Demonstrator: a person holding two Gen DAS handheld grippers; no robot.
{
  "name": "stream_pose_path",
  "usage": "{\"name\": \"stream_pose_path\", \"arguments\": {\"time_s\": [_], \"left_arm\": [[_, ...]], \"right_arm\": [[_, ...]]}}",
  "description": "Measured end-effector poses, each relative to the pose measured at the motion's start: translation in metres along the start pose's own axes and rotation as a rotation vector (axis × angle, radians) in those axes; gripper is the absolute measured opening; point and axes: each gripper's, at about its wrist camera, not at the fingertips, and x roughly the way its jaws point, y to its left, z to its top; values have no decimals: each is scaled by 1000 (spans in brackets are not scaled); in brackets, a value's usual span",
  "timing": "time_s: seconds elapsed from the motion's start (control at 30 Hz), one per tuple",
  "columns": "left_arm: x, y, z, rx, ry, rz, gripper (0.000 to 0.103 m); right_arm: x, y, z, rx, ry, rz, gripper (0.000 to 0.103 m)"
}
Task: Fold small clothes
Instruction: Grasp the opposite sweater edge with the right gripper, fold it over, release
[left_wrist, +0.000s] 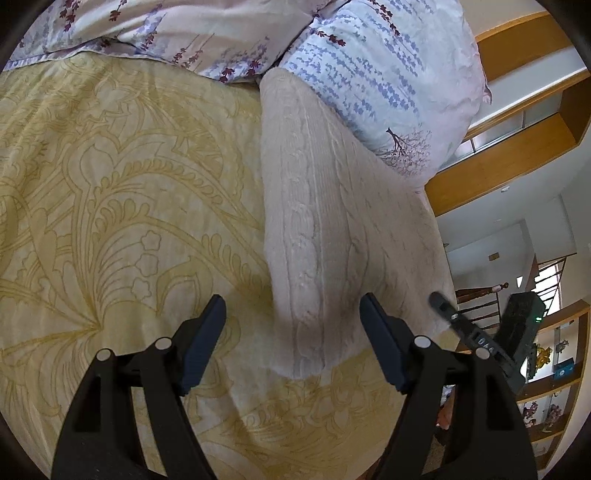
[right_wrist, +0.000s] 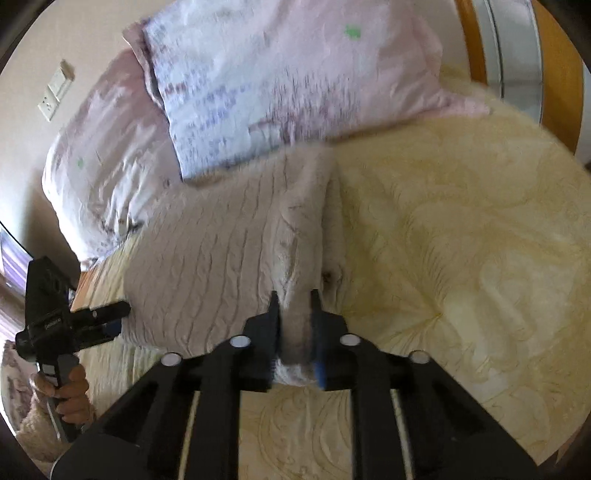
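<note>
Mid-fold: the right gripper (right_wrist: 294, 295) pinches the sweater's (right_wrist: 229, 240) edge at the bedspread's (right_wrist: 461, 229) centre, pillows (right_wrist: 277, 85) at twelve o'clock. The left gripper (left_wrist: 291, 310) hovers agape, empty, and likely must pin the near hem.

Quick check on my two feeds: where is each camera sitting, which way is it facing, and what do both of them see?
Left wrist: sits on the left gripper, angled down over the yellow bedspread; its open fingers straddle the knit sweater; the right gripper shows at right.
Right wrist: sits on the right gripper, facing the pillows; its fingers pinch a sweater fold; the left gripper and a hand show at left.
Shared: sweater, bedspread, pillows.
</note>
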Motion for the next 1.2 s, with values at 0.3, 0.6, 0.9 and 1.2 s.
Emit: {"name": "stream_pose_path", "arguments": {"time_s": [0.3, 0.6, 0.9, 1.2], "left_arm": [[4, -12, -7, 42, 3, 2, 74], [-3, -31, -10, 183, -70, 110, 76], [19, -44, 16, 215, -81, 194, 80], [30, -53, 19, 255, -90, 257, 85]], "right_arm": [[4, -12, -1, 2, -17, -134, 11], [9, -19, -1, 43, 26, -125, 25], [32, -34, 43, 182, 2, -21, 45], [42, -34, 44, 164, -40, -67, 10]]}}
